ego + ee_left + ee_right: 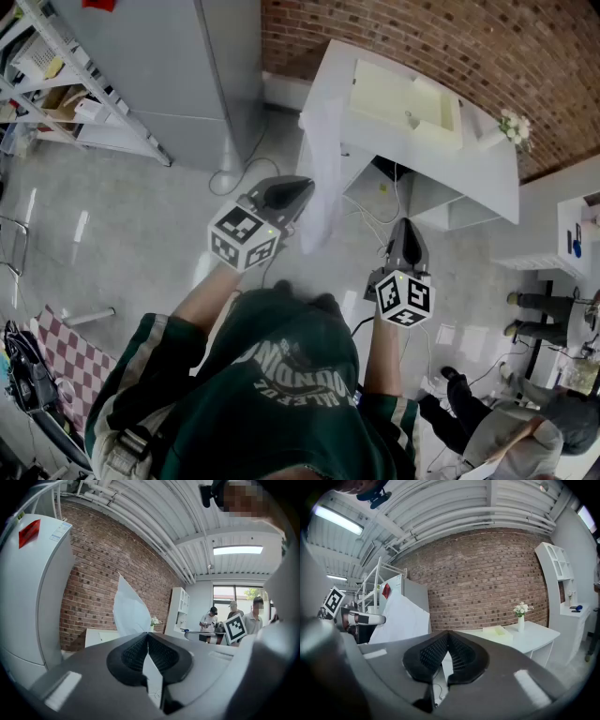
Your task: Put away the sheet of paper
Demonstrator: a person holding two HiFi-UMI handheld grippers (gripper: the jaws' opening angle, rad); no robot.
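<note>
The left tool (pixel 302 185) pinches limp paper (pixel 323 178) by one edge; right tool (pixel 405 228) closed on nothing. Paper may slip, or buckle against the table (pixel 487 172) edge.

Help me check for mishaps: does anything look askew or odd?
Only the sheet of paper: it is pinched in the shut fingers of the left gripper and bows loosely in the air, short of the white desk. Nothing else stands out.

Tray (pixel 386 92) and vase (pixel 514 127) stand on desk (pixel 480 174).
</note>
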